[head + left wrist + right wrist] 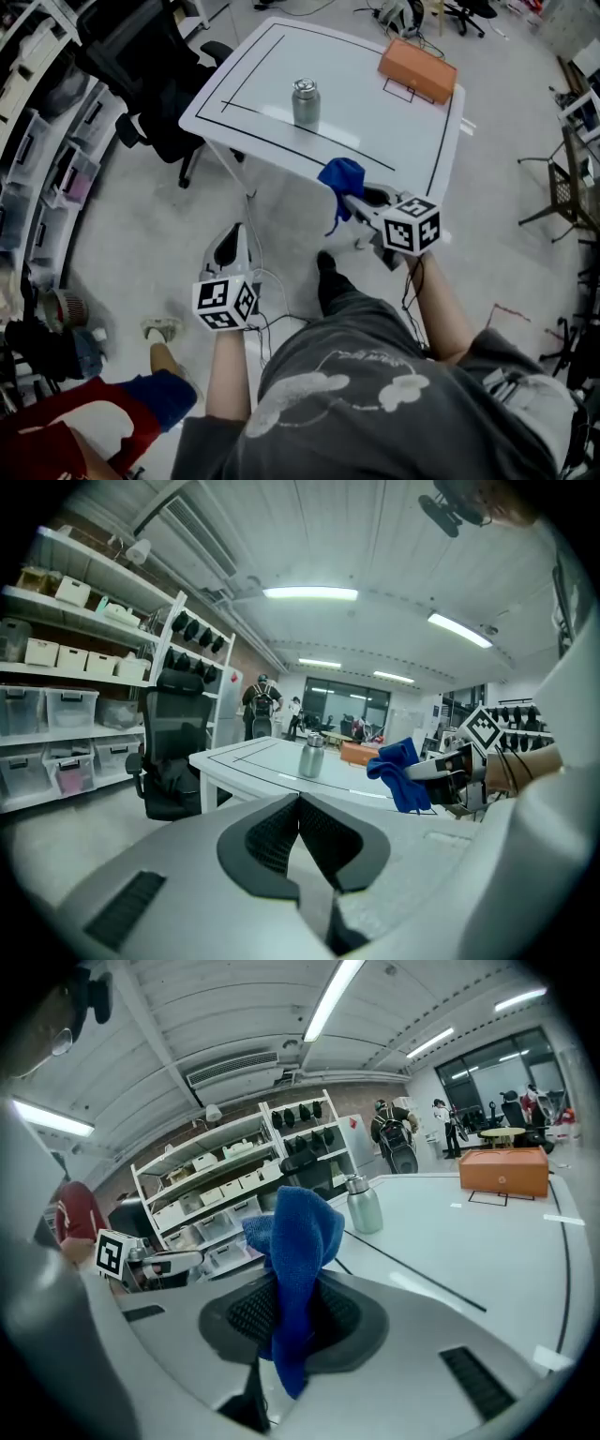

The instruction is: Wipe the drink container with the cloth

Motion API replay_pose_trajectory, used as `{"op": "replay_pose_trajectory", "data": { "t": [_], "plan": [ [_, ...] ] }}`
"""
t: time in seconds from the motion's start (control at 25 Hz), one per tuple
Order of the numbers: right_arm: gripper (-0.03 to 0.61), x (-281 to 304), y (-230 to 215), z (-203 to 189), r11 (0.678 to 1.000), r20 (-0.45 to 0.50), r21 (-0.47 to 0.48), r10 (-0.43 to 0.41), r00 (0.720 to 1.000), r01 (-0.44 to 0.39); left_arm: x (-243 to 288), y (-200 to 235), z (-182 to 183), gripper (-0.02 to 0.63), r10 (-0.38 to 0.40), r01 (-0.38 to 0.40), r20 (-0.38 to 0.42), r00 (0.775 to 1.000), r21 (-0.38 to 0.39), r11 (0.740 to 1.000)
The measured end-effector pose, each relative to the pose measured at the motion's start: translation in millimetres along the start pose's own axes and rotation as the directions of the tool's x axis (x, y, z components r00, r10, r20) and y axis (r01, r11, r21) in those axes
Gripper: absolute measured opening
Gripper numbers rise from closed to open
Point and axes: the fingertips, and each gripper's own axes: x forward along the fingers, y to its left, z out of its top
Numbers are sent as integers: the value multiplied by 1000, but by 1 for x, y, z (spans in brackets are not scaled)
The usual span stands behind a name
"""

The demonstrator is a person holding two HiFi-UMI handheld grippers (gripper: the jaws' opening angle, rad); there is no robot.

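Blue microfibre cloth sat clamped between the jaws of your right gripper. It bunched up above the pads, and a loose tail hung below them. You held that gripper over the near edge of the white rectangular table, towards its right end, with the cloth hanging at the edge itself.

Your left gripper had its jaws pressed together with nothing between them. You held it low, short of the near edge and off the table, to the left of the right gripper.

The cylindrical stainless-steel drink container, with its screw lid on, stood upright on the table. It was inside the black outlined rectangle and close to the line that runs along the near edge, roughly midway along that edge. It was well apart from the cloth, and neither gripper touched it.

An orange rectangular box lay at the far right corner of the table. A black office chair stood on the floor beside the table's left edge.
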Motion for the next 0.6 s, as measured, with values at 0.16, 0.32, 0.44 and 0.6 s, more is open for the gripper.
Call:
{"op": "replay_pose_trajectory", "data": {
  "t": [0.16,0.32,0.44,0.6],
  "plan": [
    [67,30,-44,38,1000,-8,5,6,1000,-6,50,8,23,3,13,-13,-2,1000,0,1000],
    [67,54,-80,72,1000,3,-2,12,1000,-12,93,11,43,3,16,-16,11,1000,4,1000],
    [67,69,-98,86,1000,5,-1,31,1000,-31,122,15,55,3,21,-21,21,1000,14,1000],
    [67,78,-118,97,999,-5,-15,44,999,-44,155,8,76,3,-6,4,33,999,59,998]
  ]
}}
